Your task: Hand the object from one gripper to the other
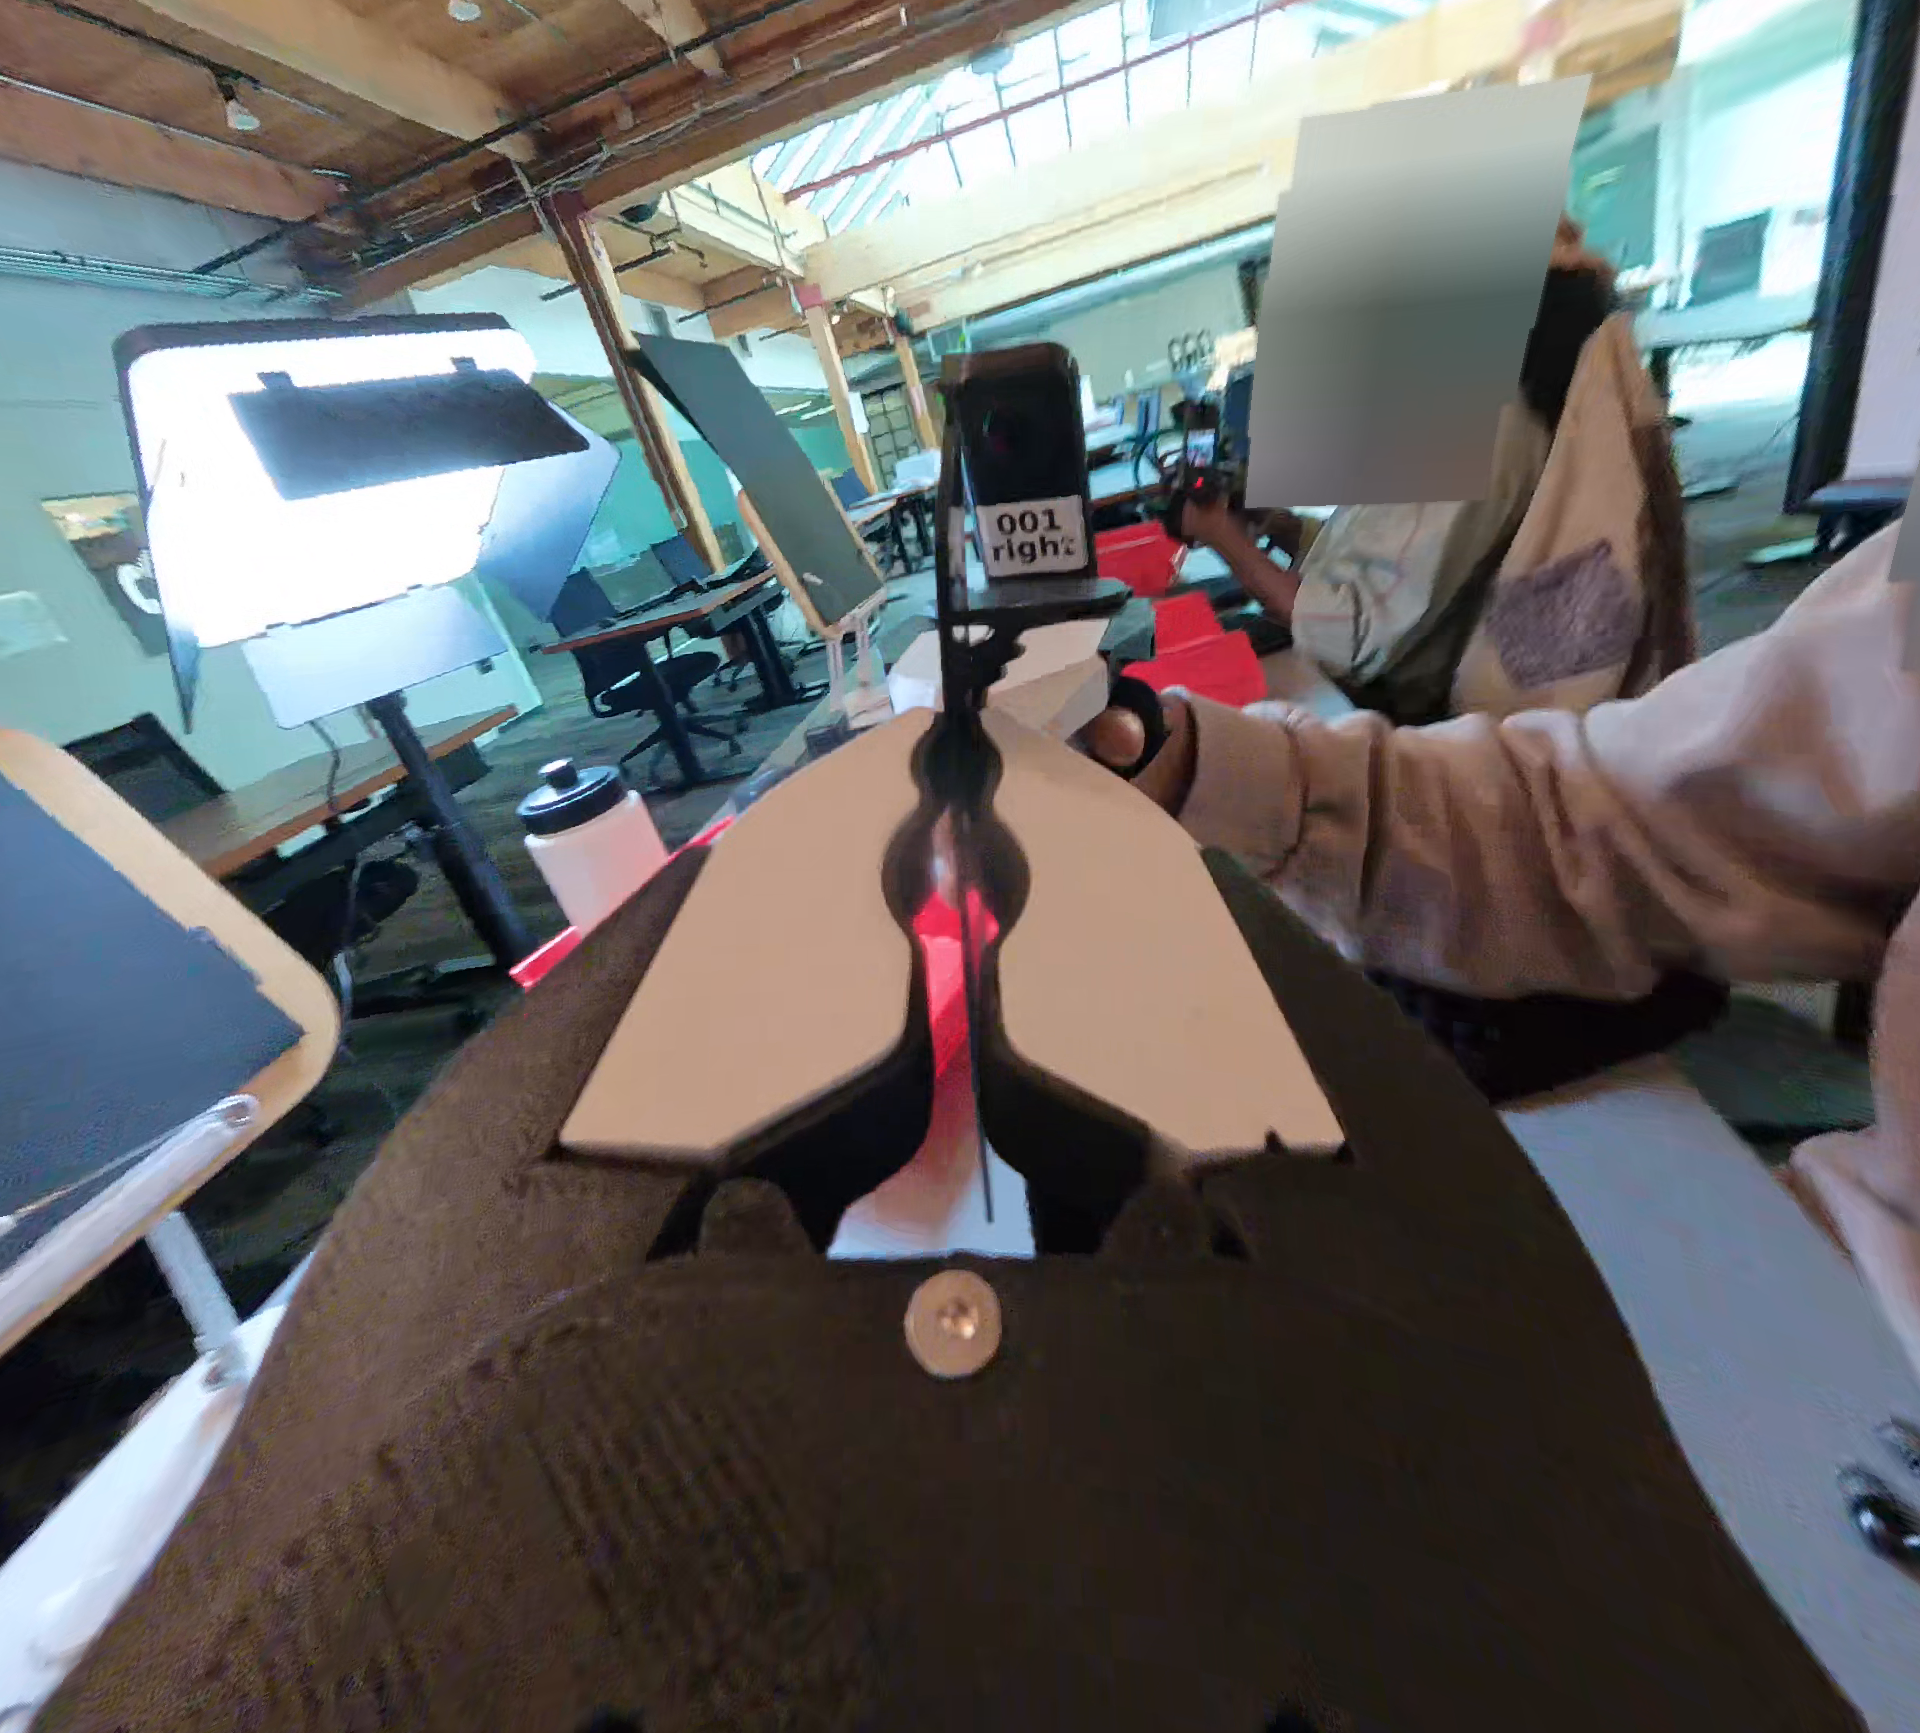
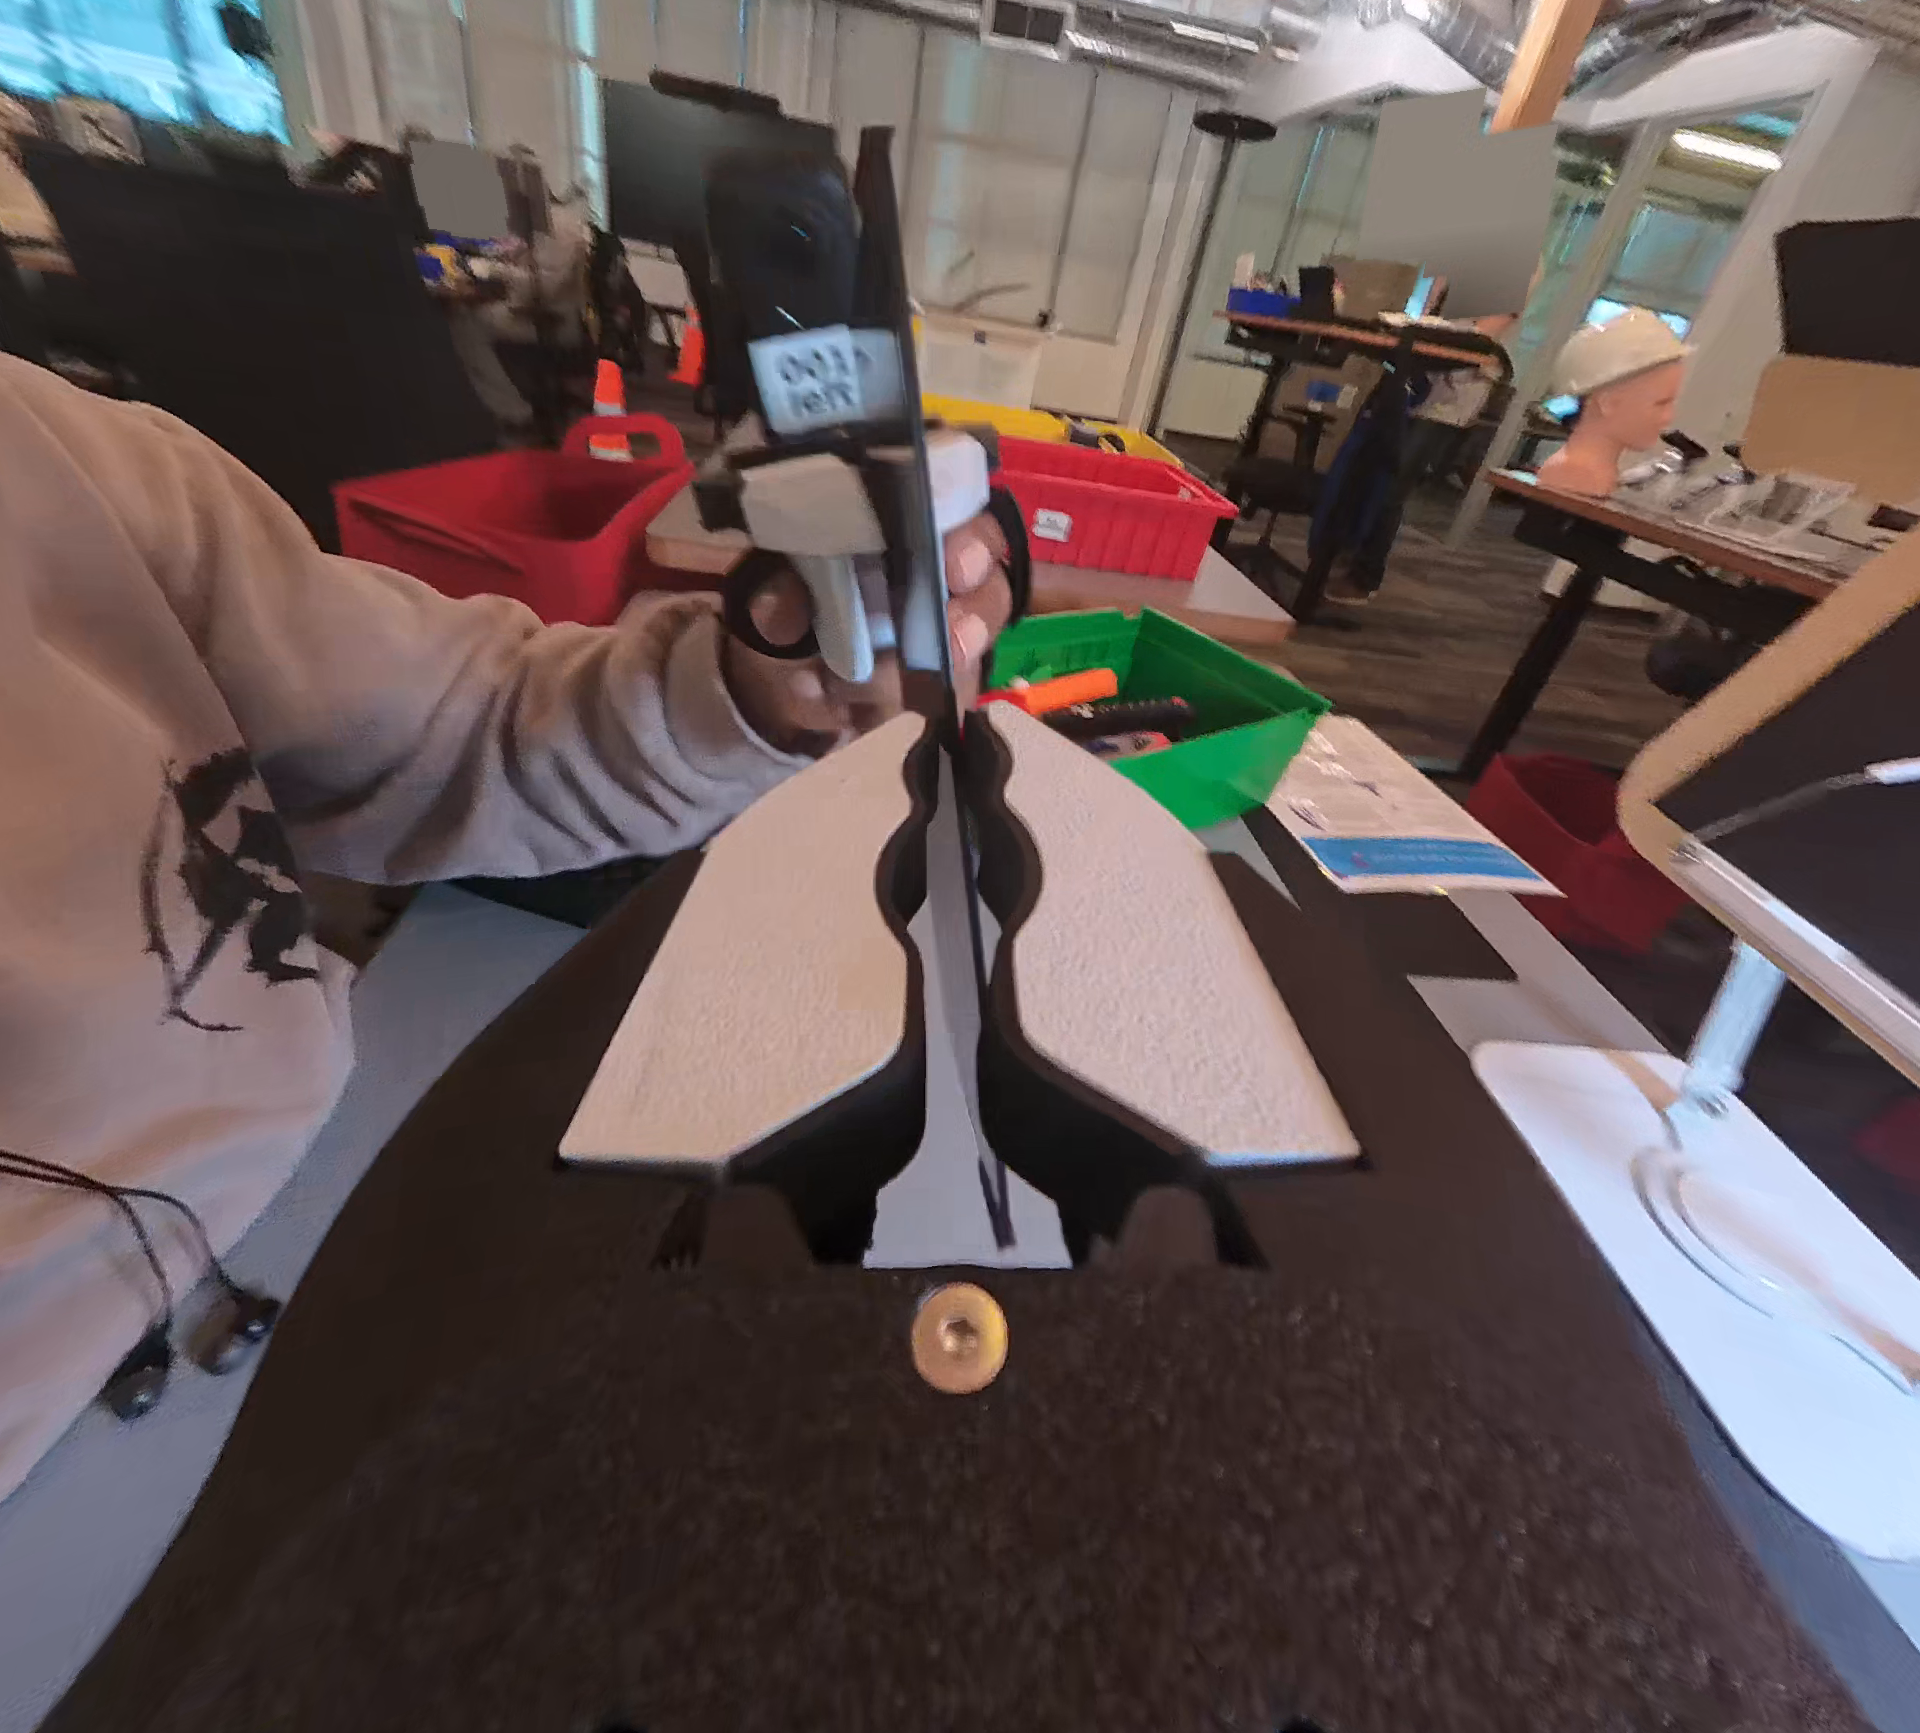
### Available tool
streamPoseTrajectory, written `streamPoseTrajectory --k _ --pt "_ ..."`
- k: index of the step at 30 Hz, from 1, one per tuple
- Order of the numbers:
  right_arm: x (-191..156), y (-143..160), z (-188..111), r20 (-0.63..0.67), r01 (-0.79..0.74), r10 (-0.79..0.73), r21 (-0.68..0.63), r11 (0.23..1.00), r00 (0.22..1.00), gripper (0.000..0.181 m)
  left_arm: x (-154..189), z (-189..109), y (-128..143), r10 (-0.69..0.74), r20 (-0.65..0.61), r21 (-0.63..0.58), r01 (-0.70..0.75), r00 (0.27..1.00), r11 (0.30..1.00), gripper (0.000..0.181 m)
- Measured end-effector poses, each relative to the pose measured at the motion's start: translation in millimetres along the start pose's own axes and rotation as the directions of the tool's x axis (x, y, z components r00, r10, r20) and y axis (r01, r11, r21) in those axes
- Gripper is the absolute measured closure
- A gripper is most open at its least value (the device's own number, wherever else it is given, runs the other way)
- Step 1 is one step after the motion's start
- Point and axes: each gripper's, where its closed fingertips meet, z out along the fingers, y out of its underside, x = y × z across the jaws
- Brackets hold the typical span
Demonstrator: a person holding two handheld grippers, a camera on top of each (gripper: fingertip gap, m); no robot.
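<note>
A thin flat black sheet [image 1: 948, 561] is seen edge-on and stands upright between the two grippers. My left gripper [image 1: 956, 738] is shut on one end of it, white pads close on both sides. My right gripper [image 2: 951, 733] is shut on the other end of the same sheet [image 2: 909, 488]. Each view shows the other gripper straight ahead, held by a hand in a pale sleeve: the right gripper in the left wrist view [image 1: 1023, 644] and the left gripper in the right wrist view [image 2: 831, 499]. The two grippers face each other, fingertips nearly meeting.
A green bin [image 2: 1195, 696] with small items and red bins [image 2: 520, 520] stand on the table beyond. A white bottle [image 1: 587, 842] and a bright light panel [image 1: 312, 478] are at the left. Dark boards on stands [image 2: 1818, 800] flank the table. A seated person [image 1: 1507, 592] is behind.
</note>
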Motion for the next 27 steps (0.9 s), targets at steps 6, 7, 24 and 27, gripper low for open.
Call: streamPoseTrajectory --k 6,7,24,27 --pt "8 -8 -12 -0.150 0.206 -0.216 -0.080 0.975 0.965 0.159 6 -1 19 0.317 -0.010 -0.173 -0.314 0.948 0.933 0.179" --pt "3 -10 -13 -0.146 0.251 -0.265 -0.107 0.962 0.953 0.158 8 -1 20 0.323 -0.032 -0.176 -0.323 0.946 0.930 0.179" --pt "-34 -17 3 -0.109 0.588 -0.629 -0.261 0.765 0.770 0.179 3 -7 22 0.235 -0.051 -0.196 -0.241 0.971 0.951 0.172" --pt "-25 -26 -4 -0.180 0.703 -0.762 -0.301 0.645 0.622 0.179 -5 -11 12 0.017 -0.040 -0.154 -0.023 0.999 0.988 0.161"
